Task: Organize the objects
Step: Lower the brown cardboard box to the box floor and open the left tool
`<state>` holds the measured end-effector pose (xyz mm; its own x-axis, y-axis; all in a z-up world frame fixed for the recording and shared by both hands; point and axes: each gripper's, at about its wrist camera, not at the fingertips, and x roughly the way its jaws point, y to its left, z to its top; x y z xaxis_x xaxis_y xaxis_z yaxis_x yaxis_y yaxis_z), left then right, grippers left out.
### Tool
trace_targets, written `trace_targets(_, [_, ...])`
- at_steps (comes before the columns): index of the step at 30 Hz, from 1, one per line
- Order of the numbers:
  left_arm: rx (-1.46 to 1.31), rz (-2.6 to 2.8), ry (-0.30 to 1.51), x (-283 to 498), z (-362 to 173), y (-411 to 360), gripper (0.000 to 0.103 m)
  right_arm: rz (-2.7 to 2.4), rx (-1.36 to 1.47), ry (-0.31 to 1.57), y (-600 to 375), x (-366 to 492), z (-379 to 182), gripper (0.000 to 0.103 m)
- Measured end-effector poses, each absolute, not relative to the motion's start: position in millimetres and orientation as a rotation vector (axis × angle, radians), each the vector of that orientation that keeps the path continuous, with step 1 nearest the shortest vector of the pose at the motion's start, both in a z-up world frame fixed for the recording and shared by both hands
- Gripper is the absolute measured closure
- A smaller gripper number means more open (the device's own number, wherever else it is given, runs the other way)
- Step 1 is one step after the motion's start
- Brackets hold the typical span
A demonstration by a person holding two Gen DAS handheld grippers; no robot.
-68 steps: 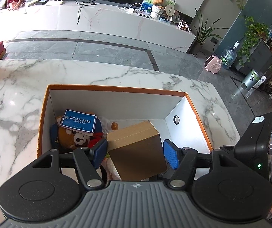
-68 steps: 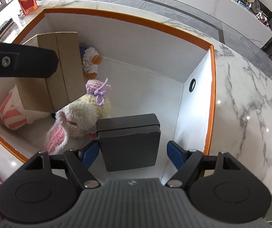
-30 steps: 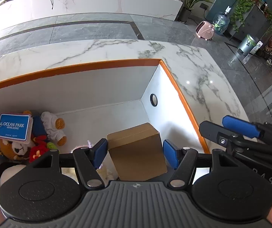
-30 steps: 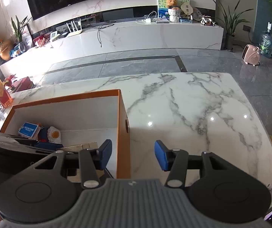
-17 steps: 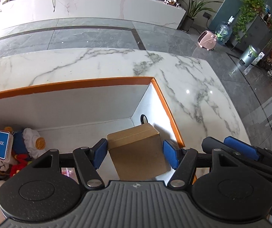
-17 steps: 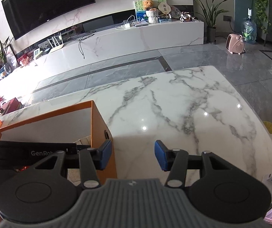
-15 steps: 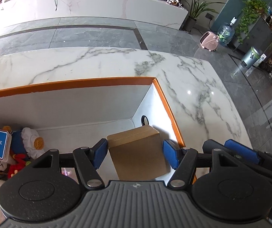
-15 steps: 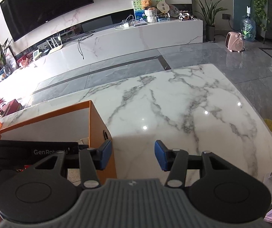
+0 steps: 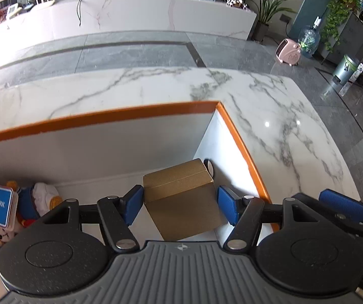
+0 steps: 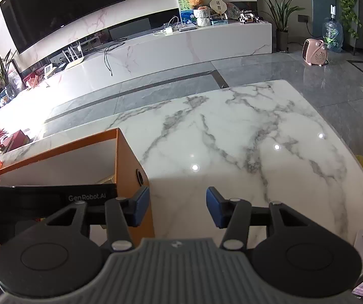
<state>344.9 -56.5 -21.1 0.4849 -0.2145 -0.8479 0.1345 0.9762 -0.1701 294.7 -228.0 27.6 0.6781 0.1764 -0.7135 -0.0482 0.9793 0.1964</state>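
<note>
Two grippers | left gripper [image 9: 180, 204] clamps cardboard box [image 9: 181, 197], base hidden | right gripper [image 10: 175, 206] fingers apart

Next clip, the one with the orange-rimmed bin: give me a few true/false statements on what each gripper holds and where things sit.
1. The left gripper holds a brown cardboard box. True.
2. The right gripper holds a dark box. False: nothing is between its fingers.
3. The cardboard box is over the bare marble table. False: it is inside the bin, near its right wall.
4. Plush toys lie at the bin's left side. True.
</note>
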Motion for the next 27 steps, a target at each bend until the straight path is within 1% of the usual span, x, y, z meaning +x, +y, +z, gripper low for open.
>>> trace_targets(4, [-0.090, -0.240, 1.066, 339.5, -20.6, -54.9, 0.030, 0.125, 0.171, 0.821, -228.4, 293.7, 27.1, 0.050])
trace_targets(7, [-0.146, -0.277, 1.095, 338.7, -19.2, -52.6, 0.032, 0.128, 0.167, 0.819, -227.1, 291.4, 28.5, 0.050])
trace_targets(14, [-0.180, -0.310, 1.144, 330.8, -17.1, -47.2, 0.032, 0.120, 0.168, 0.819, -230.2, 288.0, 31.1, 0.050])
trace_targets(16, [-0.165, -0.321, 1.163, 326.2, -15.5, -45.0, 0.032, 0.124, 0.167, 0.822, -230.3, 286.9, 31.3, 0.050])
trace_targets(19, [-0.072, -0.350, 1.203, 316.6, -14.6, -47.5, 0.033, 0.139, 0.165, 0.830, -227.8, 284.8, 30.6, 0.050])
trace_targets(23, [0.065, -0.389, 1.214, 303.6, -20.5, -53.9, 0.040, 0.164, 0.154, 0.835, -219.1, 280.9, 30.0, 0.050])
trace_targets(24, [0.078, -0.402, 1.220, 302.0, -23.1, -55.0, 0.042, 0.172, 0.150, 0.836, -216.7, 279.9, 29.9, 0.050])
trace_targets(27, [0.070, -0.436, 1.245, 303.2, -31.7, -55.2, 0.050, 0.165, 0.120, 0.830, -210.9, 277.3, 29.2, 0.051])
